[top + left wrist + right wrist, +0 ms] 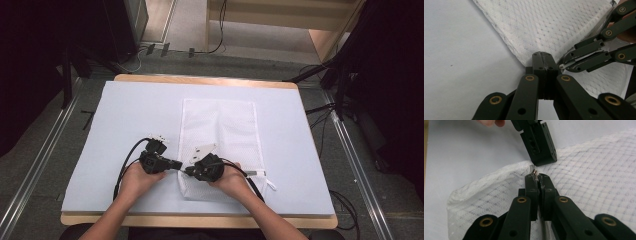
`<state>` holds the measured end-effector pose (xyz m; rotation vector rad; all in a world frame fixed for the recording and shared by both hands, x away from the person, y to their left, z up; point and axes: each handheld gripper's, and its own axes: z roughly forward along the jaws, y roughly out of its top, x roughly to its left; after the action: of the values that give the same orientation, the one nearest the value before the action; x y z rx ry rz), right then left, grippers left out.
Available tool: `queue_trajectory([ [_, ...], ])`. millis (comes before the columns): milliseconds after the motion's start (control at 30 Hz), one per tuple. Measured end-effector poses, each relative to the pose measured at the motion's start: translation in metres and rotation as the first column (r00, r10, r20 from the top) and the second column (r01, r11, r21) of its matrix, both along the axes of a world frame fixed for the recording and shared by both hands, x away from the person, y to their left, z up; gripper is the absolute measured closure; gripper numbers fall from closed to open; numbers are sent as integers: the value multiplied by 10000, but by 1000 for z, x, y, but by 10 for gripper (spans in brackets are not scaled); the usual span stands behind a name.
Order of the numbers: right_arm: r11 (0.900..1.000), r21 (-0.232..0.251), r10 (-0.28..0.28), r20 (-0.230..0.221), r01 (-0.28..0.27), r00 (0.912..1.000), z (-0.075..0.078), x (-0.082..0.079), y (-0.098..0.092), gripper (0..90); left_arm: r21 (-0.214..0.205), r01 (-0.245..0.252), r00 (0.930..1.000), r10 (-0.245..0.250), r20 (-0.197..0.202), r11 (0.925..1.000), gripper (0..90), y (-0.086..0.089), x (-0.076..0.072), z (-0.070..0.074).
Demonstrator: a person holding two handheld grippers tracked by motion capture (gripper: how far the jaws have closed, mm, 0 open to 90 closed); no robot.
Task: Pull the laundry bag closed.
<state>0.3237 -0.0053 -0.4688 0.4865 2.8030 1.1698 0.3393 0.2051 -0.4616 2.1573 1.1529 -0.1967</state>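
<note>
A white mesh bag (220, 127) lies flat on the pale table cover (135, 115), its near end towards the person. My left gripper (177, 164) is shut on the bag's left near edge (526, 53), its jaws pressed together on the fabric. My right gripper (190, 169) meets it tip to tip from the right. Its jaws are shut on a small metal zipper pull (534, 172) at the bag's edge (506, 170). In the left gripper view the right gripper (563, 65) holds a white tab. In the right gripper view the left gripper (543, 161) pins the mesh just beyond.
The cover lies on a wooden table (200, 80) with room left and right of the bag. Cables (122, 170) trail from both grippers towards the person. A white zipper cord (270, 184) lies at the bag's right near corner. Black stands and floor cables (320, 75) surround the table.
</note>
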Motion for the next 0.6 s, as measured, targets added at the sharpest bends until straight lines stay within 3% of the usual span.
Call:
queue_trajectory([
  [200, 9994, 352, 10, -878, 21, 9961, -2, 10, 1, 888, -120, -83, 9999, 81, -116, 9999, 900, 1, 1, -1],
  [267, 9989, 466, 84, -1057, -35, 9944, -3, 12, 1, 874, -351, -140, 9996, 131, -255, 9993, 900, 3, 2, -2],
  [400, 9972, 728, 270, -1535, -160, 9878, -4, 18, 0, 775, -497, -205, 9990, 185, -412, 9986, 900, 5, 3, -3],
  [600, 9971, 701, 403, -1560, -296, 9869, -3, 21, 7, 745, -570, -260, 9986, 232, -481, 9980, 900, 6, 4, -4],
])
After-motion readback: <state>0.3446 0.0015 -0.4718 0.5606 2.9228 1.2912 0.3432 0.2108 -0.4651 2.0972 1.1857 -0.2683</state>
